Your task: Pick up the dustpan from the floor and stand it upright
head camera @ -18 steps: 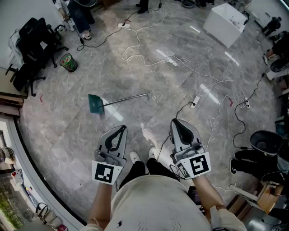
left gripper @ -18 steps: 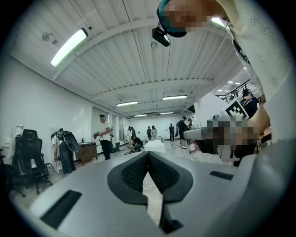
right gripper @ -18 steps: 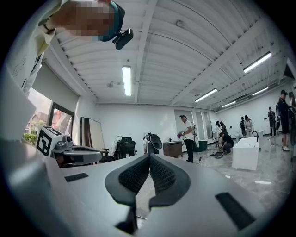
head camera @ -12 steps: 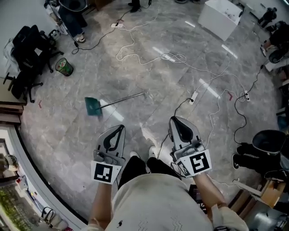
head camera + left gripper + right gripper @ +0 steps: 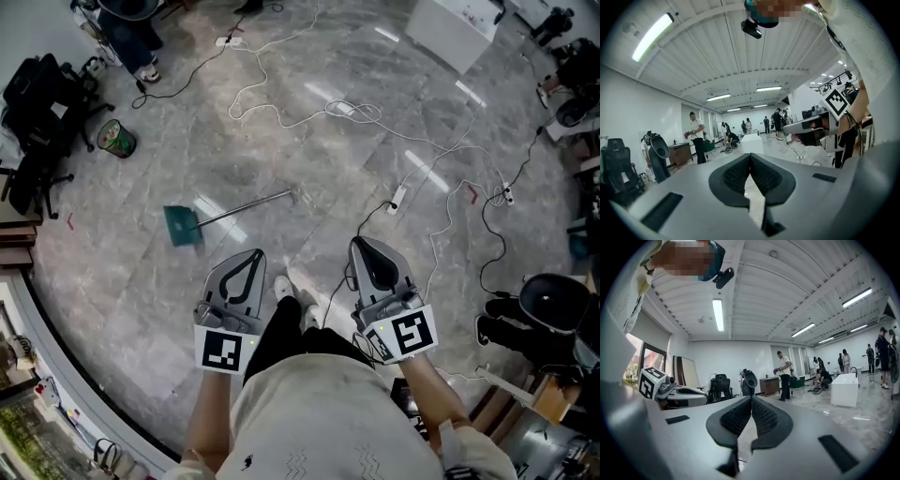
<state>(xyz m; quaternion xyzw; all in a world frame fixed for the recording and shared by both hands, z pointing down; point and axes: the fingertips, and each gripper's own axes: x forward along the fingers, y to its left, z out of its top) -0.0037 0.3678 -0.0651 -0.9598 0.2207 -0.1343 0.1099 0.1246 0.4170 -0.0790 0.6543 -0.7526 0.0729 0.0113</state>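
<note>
Down at the lower edge of the head view the person's body and forearms are cut off by the frame, and the dark legs cover a part of the white shoes [image 5: 282, 286]. Only this view shows the dustpan [image 5: 182, 226]. It is small there, so I cannot tell which face of its teal pan is up. The two gripper views look almost level across the room; the people standing at the far end are too small to count with certainty. At the left edge a black office chair [image 5: 33, 103] is dark and hard to read. Counted on the grey floor [image 5: 281, 141]: one dustpan, one green bin [image 5: 116, 138], one white box [image 5: 457, 28] cut by the top edge, one power strip [image 5: 396, 199] and several white cables [image 5: 309, 108] that cross each other. There are two grippers. The left gripper [image 5: 255, 253] has its jaws pressed together with nothing between them, and the right gripper [image 5: 361, 242] is the same, closed and empty. The dustpan lies flat on the floor ahead of both grippers and apart from them. Its pan is forward and to the left of the left gripper, and its thin metal handle runs to the right, ending ahead of the gap between the two grippers. It is nearer to the left gripper than to the right one.
</note>
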